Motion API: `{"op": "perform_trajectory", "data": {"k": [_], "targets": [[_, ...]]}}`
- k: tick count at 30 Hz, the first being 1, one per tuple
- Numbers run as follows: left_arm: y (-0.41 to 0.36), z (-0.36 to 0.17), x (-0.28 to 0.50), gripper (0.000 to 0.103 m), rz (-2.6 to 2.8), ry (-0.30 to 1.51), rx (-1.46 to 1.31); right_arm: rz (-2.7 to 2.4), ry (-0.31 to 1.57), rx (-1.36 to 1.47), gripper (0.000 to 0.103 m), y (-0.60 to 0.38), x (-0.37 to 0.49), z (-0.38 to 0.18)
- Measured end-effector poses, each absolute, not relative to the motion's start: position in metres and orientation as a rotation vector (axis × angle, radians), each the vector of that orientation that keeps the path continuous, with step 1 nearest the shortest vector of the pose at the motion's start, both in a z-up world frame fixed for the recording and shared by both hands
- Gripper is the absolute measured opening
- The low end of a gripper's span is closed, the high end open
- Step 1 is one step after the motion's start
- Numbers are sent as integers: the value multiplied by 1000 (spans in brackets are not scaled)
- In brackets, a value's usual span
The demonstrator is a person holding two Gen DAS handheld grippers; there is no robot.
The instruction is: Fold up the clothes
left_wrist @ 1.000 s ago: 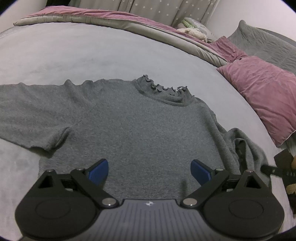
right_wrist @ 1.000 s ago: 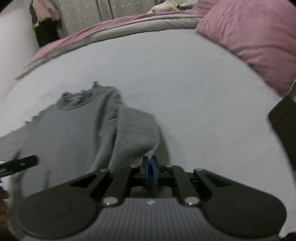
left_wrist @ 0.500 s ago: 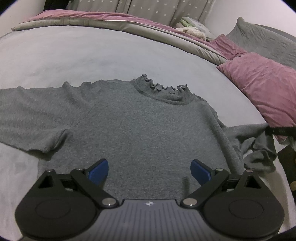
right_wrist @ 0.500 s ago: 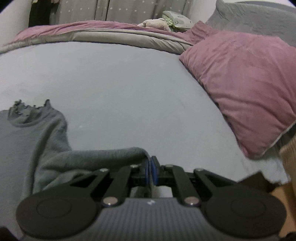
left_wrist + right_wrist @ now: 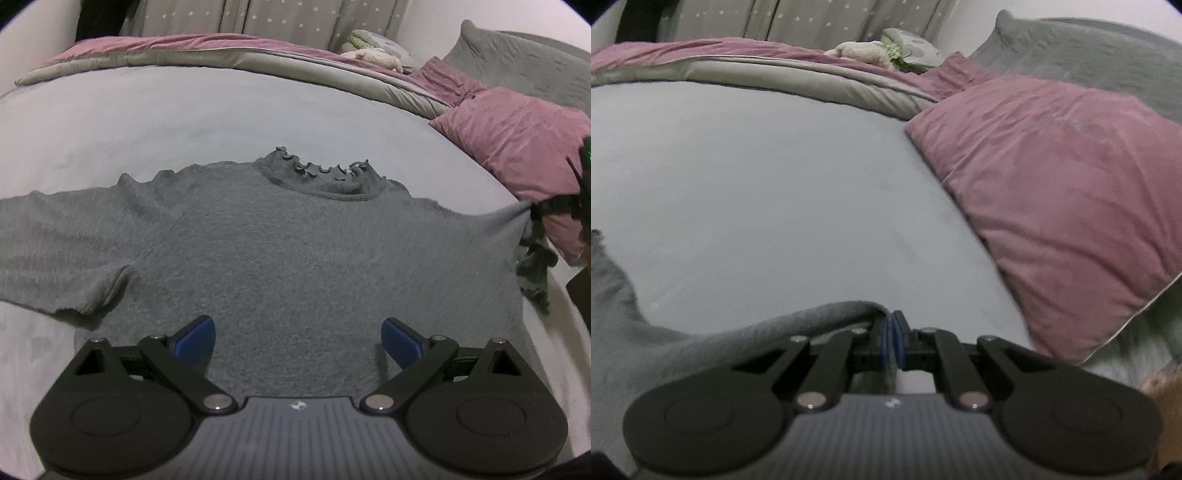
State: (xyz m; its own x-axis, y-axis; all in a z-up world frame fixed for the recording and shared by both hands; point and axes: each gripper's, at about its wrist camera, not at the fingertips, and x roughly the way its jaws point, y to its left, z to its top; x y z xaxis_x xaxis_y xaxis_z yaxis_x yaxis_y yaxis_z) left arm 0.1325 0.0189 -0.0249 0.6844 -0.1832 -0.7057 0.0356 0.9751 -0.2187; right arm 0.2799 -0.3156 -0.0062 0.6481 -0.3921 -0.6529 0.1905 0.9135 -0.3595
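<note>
A grey knit sweater (image 5: pixel 288 251) with a ruffled collar (image 5: pixel 321 173) lies face up on the pale bed sheet (image 5: pixel 184 122). Its left sleeve (image 5: pixel 55 251) lies flat, stretched out to the left. My left gripper (image 5: pixel 298 338) hovers open above the sweater's lower body, with nothing between its blue pads. My right gripper (image 5: pixel 893 339) is shut on the right sleeve (image 5: pixel 746 339). In the left wrist view that gripper (image 5: pixel 554 205) holds the sleeve (image 5: pixel 491 236) pulled out taut to the right, and the cuff (image 5: pixel 535 273) hangs down below it.
A pink pillow (image 5: pixel 1071 206) lies just right of the held sleeve, with a grey pillow (image 5: pixel 1089 62) behind it. A folded pink and grey duvet (image 5: pixel 240 55) runs along the far edge, a soft toy (image 5: pixel 864 51) on it. Bare sheet lies beyond the collar.
My right gripper has carried the right sleeve outward to the right, unfolding it from a bunched heap beside the body into a taut stretch. The left gripper has stayed put, still open.
</note>
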Motion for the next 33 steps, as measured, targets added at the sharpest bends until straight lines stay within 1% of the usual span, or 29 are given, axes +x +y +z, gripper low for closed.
{"op": "perform_trajectory", "data": {"k": [6, 11, 15, 19, 20, 21, 22, 23, 24, 28, 33], "targets": [[13, -28, 130, 99, -126, 800, -138, -374, 862, -347, 5, -311, 298, -30], [10, -30, 130, 99, -124, 795, -116, -404, 937, -334, 5, -319, 305, -61], [8, -30, 130, 100, -122, 792, -104, -412, 941, -383, 5, -312, 304, -66], [9, -30, 130, 100, -121, 791, -110, -402, 939, -367, 6, -311, 299, -62], [10, -29, 130, 100, -121, 791, -117, -396, 934, -373, 12, -310, 297, -61], [10, -29, 131, 100, -120, 791, -124, -389, 929, -378, 23, -310, 297, -59], [11, -29, 131, 100, -120, 791, -133, -385, 923, -382, 30, -310, 295, -58], [13, -29, 132, 100, -119, 791, -143, -389, 916, -379, 43, -309, 292, -54], [13, -28, 132, 100, -118, 792, -153, -386, 914, -362, 47, -311, 289, -50], [18, -25, 133, 100, -118, 803, -196, -380, 905, -293, 47, -316, 276, -36], [24, -21, 134, 100, -118, 818, -266, -367, 902, -208, 52, -315, 255, -21]]}}
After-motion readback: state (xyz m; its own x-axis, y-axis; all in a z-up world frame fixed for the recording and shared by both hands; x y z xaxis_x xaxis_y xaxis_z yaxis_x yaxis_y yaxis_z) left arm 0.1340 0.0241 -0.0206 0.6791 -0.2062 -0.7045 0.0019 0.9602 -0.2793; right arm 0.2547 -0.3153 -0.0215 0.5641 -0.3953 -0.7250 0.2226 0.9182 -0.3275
